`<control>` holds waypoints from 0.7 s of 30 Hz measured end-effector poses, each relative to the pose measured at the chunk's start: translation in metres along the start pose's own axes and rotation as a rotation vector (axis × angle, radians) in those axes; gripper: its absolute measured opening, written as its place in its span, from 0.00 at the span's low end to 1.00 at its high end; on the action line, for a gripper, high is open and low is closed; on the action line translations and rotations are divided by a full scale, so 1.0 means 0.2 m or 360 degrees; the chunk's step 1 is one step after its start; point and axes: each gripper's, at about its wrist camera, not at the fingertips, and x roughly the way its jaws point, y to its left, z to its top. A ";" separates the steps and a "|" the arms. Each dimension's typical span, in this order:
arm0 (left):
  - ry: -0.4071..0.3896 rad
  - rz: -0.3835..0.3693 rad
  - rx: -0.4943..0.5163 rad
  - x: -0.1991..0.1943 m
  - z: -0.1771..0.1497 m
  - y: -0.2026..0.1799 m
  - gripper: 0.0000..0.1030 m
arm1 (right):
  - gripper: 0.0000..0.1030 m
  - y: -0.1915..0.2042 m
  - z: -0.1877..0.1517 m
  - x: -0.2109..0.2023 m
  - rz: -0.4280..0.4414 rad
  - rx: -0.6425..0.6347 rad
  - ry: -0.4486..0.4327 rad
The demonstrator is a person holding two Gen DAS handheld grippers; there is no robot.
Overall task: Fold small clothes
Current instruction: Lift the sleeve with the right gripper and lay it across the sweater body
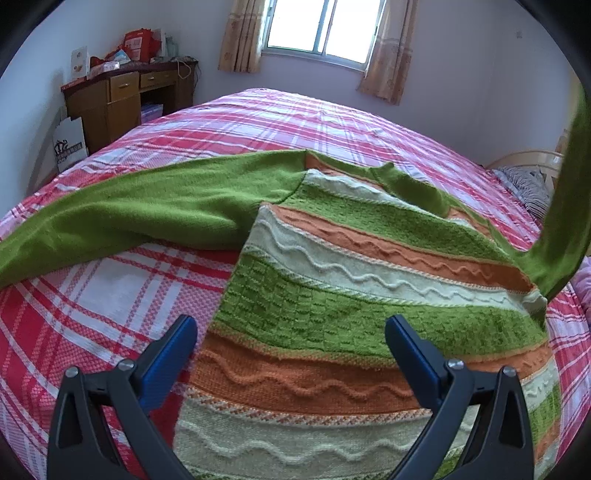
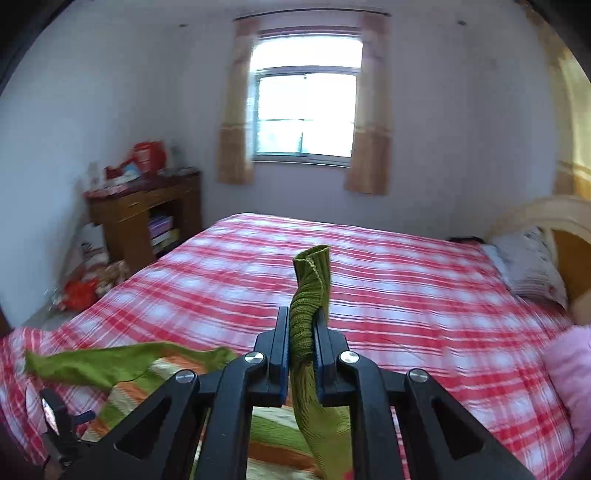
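Note:
A small knit sweater point(image 1: 332, 295) with green, orange and cream stripes lies flat on the red plaid bed point(image 1: 110, 295). Its left green sleeve point(image 1: 129, 210) stretches out to the left. Its right green sleeve point(image 1: 565, 206) is lifted up at the right edge. My left gripper point(image 1: 291, 332) is open, its jaws wide apart just above the sweater's lower body. My right gripper point(image 2: 301, 328) is shut on the right sleeve's ribbed cuff point(image 2: 310, 291) and holds it high above the bed. The sweater's body point(image 2: 155, 373) shows low in the right wrist view.
A wooden desk point(image 1: 122, 99) with clutter stands at the far left by the wall. A window with curtains point(image 1: 317, 29) is behind the bed. A pillow point(image 2: 528, 266) and headboard are at the right. A pink cloth point(image 2: 569, 373) lies at the bed's right edge.

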 end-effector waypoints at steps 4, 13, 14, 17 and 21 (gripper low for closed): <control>0.0001 -0.0006 -0.0010 0.00 0.00 0.01 1.00 | 0.10 0.30 -0.10 0.14 0.0142 -0.0101 0.0053; -0.0031 0.0011 -0.0051 -0.01 -0.02 0.03 1.00 | 0.10 0.80 -0.64 0.61 0.0460 -0.0138 0.0354; -0.0029 0.0014 -0.0053 -0.01 -0.02 0.03 1.00 | 0.11 0.83 -0.71 0.66 0.0486 -0.0145 0.0412; -0.0019 0.0035 -0.0044 -0.01 -0.02 0.03 1.00 | 0.45 0.84 -0.86 0.73 0.0479 -0.0160 0.0506; 0.0034 0.0033 -0.0004 0.02 -0.01 0.01 1.00 | 0.57 0.65 -0.96 0.61 0.0484 -0.0040 0.0500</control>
